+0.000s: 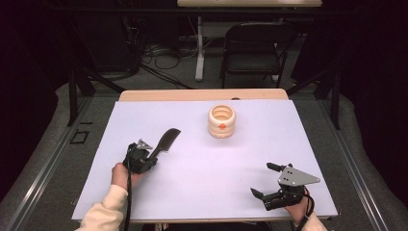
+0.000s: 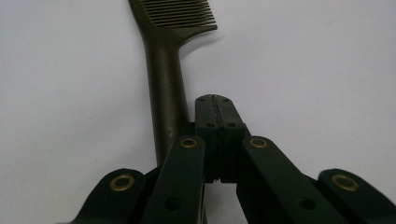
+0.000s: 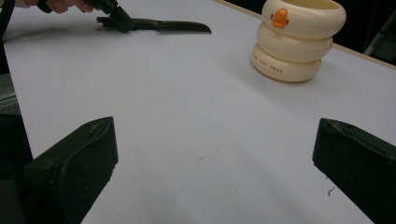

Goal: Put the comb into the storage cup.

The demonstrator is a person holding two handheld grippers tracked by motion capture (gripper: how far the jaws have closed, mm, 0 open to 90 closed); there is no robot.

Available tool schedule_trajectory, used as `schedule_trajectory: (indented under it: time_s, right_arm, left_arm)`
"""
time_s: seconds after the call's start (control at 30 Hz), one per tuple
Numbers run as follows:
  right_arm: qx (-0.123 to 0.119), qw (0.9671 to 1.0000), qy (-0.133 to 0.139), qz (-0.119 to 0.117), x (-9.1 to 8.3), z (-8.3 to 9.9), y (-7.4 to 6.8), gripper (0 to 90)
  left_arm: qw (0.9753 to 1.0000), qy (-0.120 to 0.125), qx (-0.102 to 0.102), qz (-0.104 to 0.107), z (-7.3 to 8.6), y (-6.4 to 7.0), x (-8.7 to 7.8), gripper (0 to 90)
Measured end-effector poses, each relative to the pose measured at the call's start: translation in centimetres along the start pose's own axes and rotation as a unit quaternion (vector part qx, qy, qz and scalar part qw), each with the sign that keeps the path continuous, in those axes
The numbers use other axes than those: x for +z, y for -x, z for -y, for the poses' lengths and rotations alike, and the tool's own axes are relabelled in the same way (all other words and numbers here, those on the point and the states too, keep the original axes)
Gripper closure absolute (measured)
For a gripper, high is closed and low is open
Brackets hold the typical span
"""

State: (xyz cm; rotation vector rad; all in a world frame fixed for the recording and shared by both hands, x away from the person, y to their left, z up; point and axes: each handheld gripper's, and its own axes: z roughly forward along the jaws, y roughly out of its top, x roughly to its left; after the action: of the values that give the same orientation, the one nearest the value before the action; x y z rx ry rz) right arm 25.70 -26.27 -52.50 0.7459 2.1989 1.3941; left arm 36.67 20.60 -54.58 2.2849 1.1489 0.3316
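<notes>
Currently the left gripper sits at the near-left of the white table sheet, jaws pressed fully together. In the left gripper view, the closed jaw tips meet with no gap, and the dark olive plastic comb lies just beside them on the left, its handle running under the linkage; whether the jaws pinch the handle cannot be told. In the high view the comb points away toward the far right. The right gripper rests at the near-right, jaws spread wide, holding nothing. A cream ringed cup with an orange duck mark stands upright, well apart from both.
</notes>
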Motion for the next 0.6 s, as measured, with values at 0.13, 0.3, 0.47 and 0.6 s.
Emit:
schedule_trajectory:
  time_s: [0.13, 0.3, 0.47, 0.6]
  right_arm:
    - [0.001, 1.0000, -0.001, -0.001, 0.02, 0.00, 0.00, 0.0]
    - [0.000, 1.0000, -0.001, -0.001, 0.05, 0.01, 0.02, 0.0]
    - [0.000, 1.0000, -0.002, 0.000, 0.04, 0.01, 0.00, 0.0]
    - [0.000, 1.0000, -0.002, 0.000, 0.09, 0.01, 0.01, 0.0]
  left_arm:
    - [1.0000, 0.001, 0.002, -0.005, 0.03, -0.13, 0.07, 90.0]
    - [0.9999, 0.003, 0.001, -0.013, 0.05, -0.34, 0.06, 90.0]
    - [0.9999, 0.004, -0.002, -0.015, 0.07, -0.53, 0.03, 90.0]
    - [0.9998, 0.005, -0.001, -0.018, 0.06, -0.61, 0.01, 90.0]
